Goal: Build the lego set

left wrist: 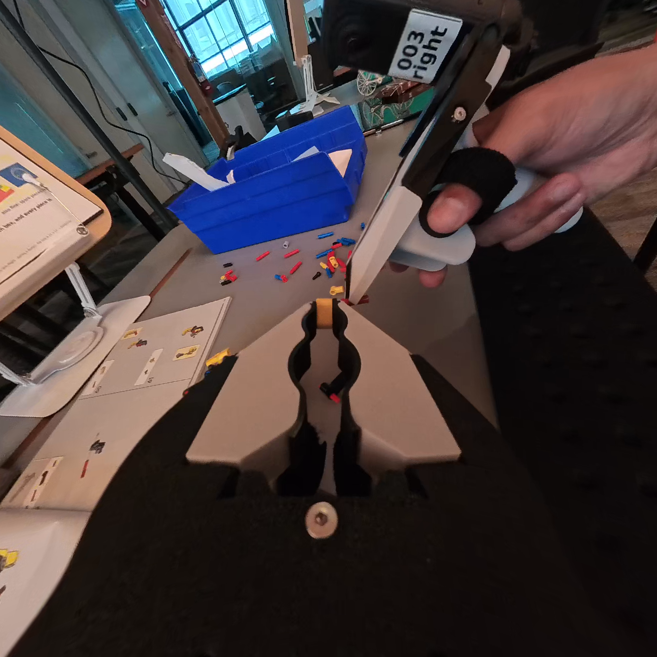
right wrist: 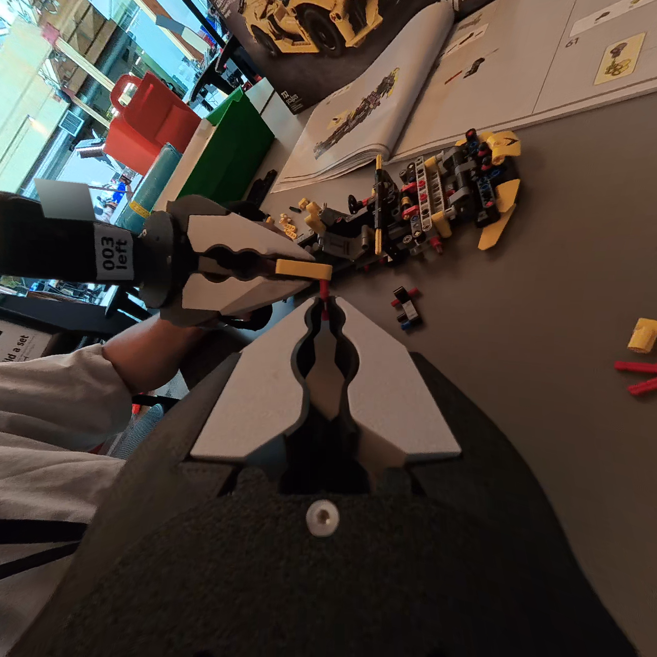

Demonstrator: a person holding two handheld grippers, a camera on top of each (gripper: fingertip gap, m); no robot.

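We see our right gripper (right wrist: 324, 306) pinching a red pin (right wrist: 324, 288), seemingly touching the yellow piece (right wrist: 303, 271) clamped in the left gripper (left wrist: 324, 306); our right hand (left wrist: 554, 170) reaches in, above the grey table (right wrist: 533, 355).

**Count of things on the tabletop**

Two grippers: the left gripper (right wrist: 321, 275) and the right gripper (right wrist: 324, 302). One yellow beam (right wrist: 304, 272). One red pin (right wrist: 324, 289). One partly built car model (right wrist: 426, 209). One open instruction booklet (right wrist: 384, 106). One blue bin (left wrist: 281, 195). One small black sub-assembly (right wrist: 407, 307). Two loose red axles (right wrist: 640, 377) beside one yellow piece (right wrist: 641, 340). The scattered small pins (left wrist: 330, 256) are too many and too small to count exactly.
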